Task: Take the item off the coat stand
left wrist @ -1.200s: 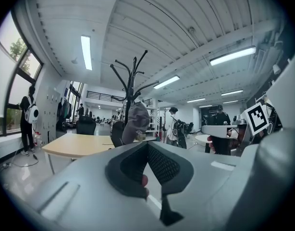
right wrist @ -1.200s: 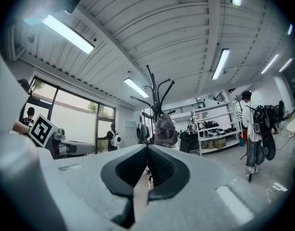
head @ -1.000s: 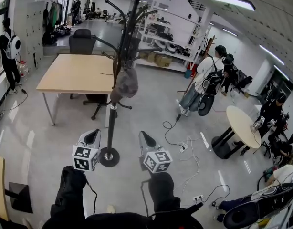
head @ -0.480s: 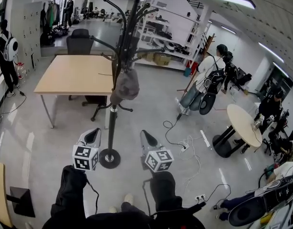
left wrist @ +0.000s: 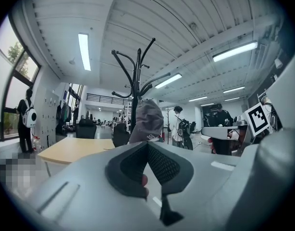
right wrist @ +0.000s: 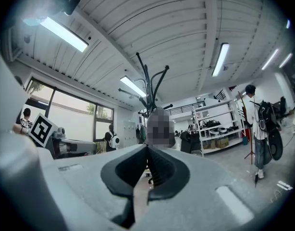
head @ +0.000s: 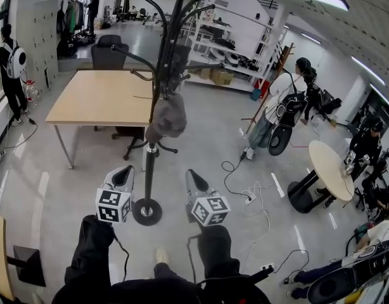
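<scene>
Flanking the coat stand (head: 148, 176), closed, empty left gripper (head: 125, 170) and right gripper (head: 191, 173) aim toward twelve o'clock, ready to reach the grey cap (head: 166, 116).

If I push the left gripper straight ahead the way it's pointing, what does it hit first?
Probably the grey cap hanging on the coat stand: in the left gripper view it sits right beyond the closed tips of the left gripper, with nothing in between. Depth is hard to judge.
</scene>
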